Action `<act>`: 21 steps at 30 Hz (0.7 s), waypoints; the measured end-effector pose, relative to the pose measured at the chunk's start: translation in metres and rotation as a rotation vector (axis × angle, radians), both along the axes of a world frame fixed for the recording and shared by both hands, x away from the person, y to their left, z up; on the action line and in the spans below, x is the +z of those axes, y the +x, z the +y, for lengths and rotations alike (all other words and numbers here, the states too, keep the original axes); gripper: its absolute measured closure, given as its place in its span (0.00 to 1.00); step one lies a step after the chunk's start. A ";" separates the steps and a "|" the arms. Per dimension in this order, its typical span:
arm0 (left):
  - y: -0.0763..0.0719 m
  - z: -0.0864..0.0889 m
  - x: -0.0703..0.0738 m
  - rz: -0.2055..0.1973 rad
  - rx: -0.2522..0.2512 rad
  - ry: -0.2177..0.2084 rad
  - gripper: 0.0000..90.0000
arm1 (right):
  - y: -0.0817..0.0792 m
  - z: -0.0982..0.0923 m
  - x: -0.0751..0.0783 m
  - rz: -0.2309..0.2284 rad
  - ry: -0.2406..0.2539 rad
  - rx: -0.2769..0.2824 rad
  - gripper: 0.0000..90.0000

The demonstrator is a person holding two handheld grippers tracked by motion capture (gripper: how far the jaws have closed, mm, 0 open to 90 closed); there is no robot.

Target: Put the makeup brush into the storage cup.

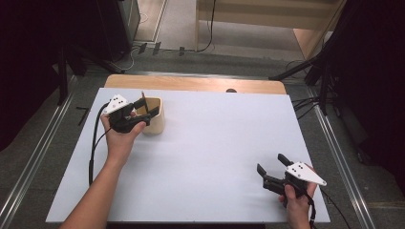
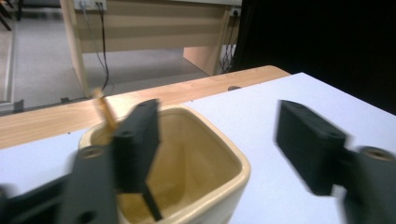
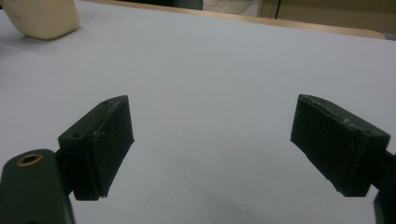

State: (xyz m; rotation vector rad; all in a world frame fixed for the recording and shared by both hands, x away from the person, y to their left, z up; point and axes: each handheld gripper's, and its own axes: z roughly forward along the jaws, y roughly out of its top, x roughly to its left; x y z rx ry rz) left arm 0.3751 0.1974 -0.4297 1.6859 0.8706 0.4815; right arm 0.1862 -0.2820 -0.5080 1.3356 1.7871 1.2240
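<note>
A cream square cup (image 1: 156, 121) stands at the far left of the white tabletop (image 1: 215, 143). In it leans an orange pencil (image 1: 142, 97), its top poking above the rim. My left gripper (image 1: 149, 107) hovers open over the cup's mouth. In the left gripper view the cup (image 2: 224, 186) lies below the jaws, and the pencil (image 2: 105, 112) runs behind the left jaw down to the cup's bottom, touching neither pad clearly. My right gripper (image 1: 271, 163) rests open near the front right, with nothing between its fingers (image 3: 212, 140). The cup (image 3: 44, 16) sits far off at the top left of the right gripper view.
A wooden table edge (image 1: 191, 83) runs along the back of the white sheet. Beyond it are grey floor, cables and a wooden desk (image 2: 154, 23). Metal rails (image 1: 339, 157) flank the table on both sides.
</note>
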 end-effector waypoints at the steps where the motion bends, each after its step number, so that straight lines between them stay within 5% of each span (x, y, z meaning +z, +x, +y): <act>1: -0.003 0.001 0.002 0.004 0.003 -0.001 0.24 | 0.000 0.000 0.000 0.000 0.000 0.000 0.15; 5: -0.013 0.006 0.005 0.008 -0.038 -0.013 0.00 | 0.000 0.000 0.000 0.000 0.001 0.002 0.15; 21: -0.052 0.036 -0.004 0.009 -0.030 0.006 0.00 | 0.000 0.002 0.001 -0.004 0.003 0.008 0.15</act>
